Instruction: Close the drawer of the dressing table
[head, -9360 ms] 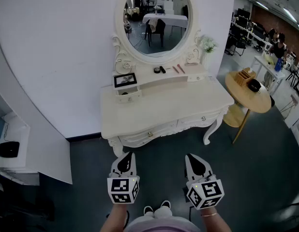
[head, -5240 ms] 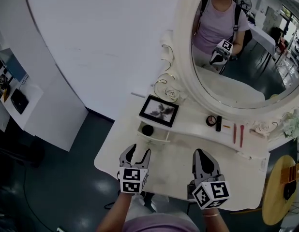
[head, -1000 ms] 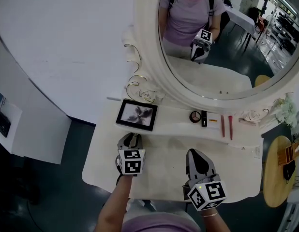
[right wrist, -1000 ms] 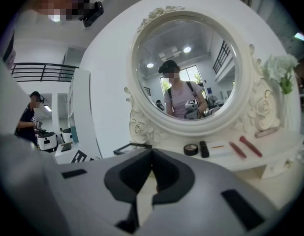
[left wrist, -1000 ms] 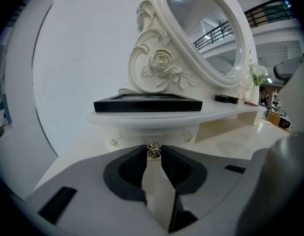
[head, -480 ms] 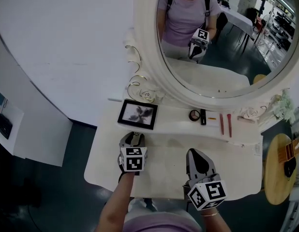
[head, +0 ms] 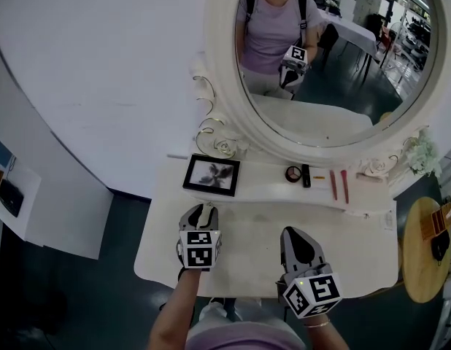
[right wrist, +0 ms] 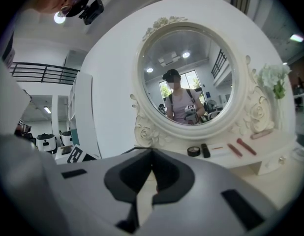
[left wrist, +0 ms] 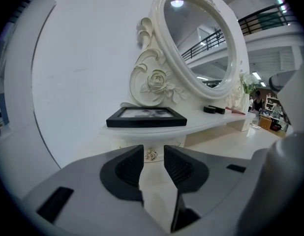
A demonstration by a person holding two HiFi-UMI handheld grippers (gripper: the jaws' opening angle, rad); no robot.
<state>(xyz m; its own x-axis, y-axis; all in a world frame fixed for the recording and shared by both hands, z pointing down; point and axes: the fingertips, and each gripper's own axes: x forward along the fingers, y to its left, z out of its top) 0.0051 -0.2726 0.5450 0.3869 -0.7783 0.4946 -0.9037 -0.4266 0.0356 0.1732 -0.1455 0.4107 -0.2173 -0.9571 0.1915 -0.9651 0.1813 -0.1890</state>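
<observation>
Drawer: small cream wooden drawer [left wrist: 159, 142], under the black picture frame [head: 211, 174] on the white dressing table [head: 342, 232]; it looks pushed in flush.
Handling: probably light, stiff and free-sliding; push the flat front beside the rose-shaped metal knob [left wrist: 151, 155].
Left gripper [head: 200, 211]: jaws apart, just been narrowing, nothing between them.
Right gripper [head: 297, 234]: tips pressed together, empty.
</observation>
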